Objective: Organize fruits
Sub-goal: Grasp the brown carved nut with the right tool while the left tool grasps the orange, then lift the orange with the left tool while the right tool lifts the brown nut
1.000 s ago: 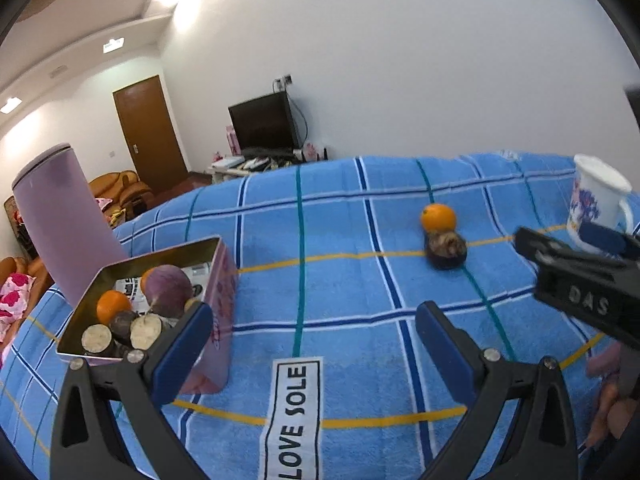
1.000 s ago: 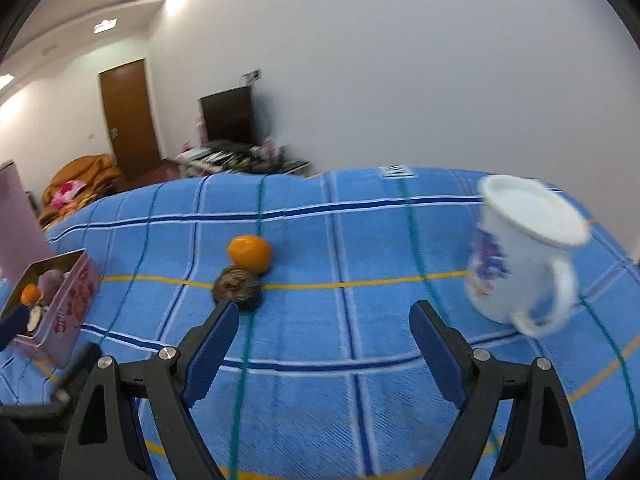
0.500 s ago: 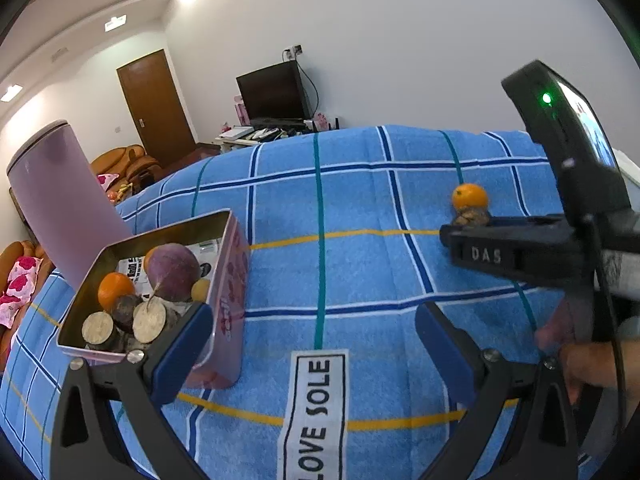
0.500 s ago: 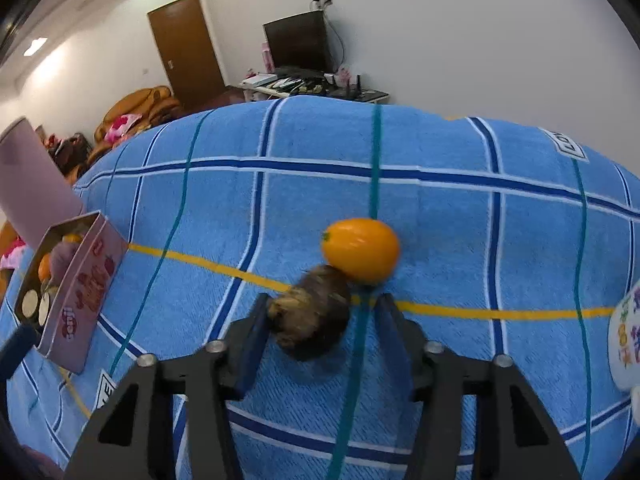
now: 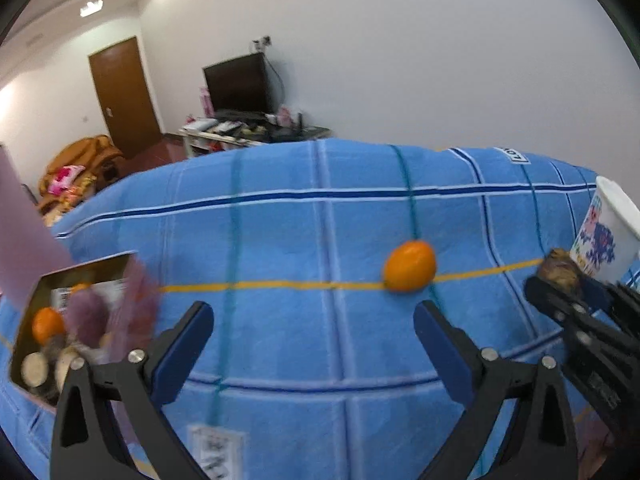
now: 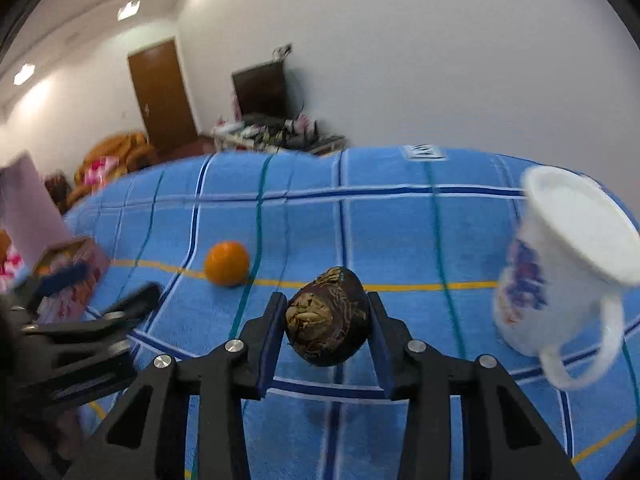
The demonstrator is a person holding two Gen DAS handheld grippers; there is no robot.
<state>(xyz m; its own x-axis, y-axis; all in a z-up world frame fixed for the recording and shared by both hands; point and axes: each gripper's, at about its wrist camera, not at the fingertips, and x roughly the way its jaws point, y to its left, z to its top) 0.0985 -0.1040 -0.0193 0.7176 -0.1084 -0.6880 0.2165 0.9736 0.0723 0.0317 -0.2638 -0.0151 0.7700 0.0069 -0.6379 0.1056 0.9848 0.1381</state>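
Since half a second ago your right tool (image 6: 327,322) has lifted the dark wrinkled fruit (image 6: 327,316) clear of the bed (image 6: 400,232); the orange (image 6: 227,263) is left alone on the yellow stripe. Right tool: pinching the fruit at its widest part, both pads in contact. Left tool (image 5: 314,340): spread, nothing between the pads, pointed toward the orange.

Step in hand, by my reading: carry the fruit to the tin (image 5: 60,320), which sits well to the orange's left. Keep the squeeze constant, travel level, pass above the left tool, release low over the tin.

Motion blur smears the tin's contents; its near edge is cut off. The mug (image 6: 560,280), right of the orange, is blurred too.
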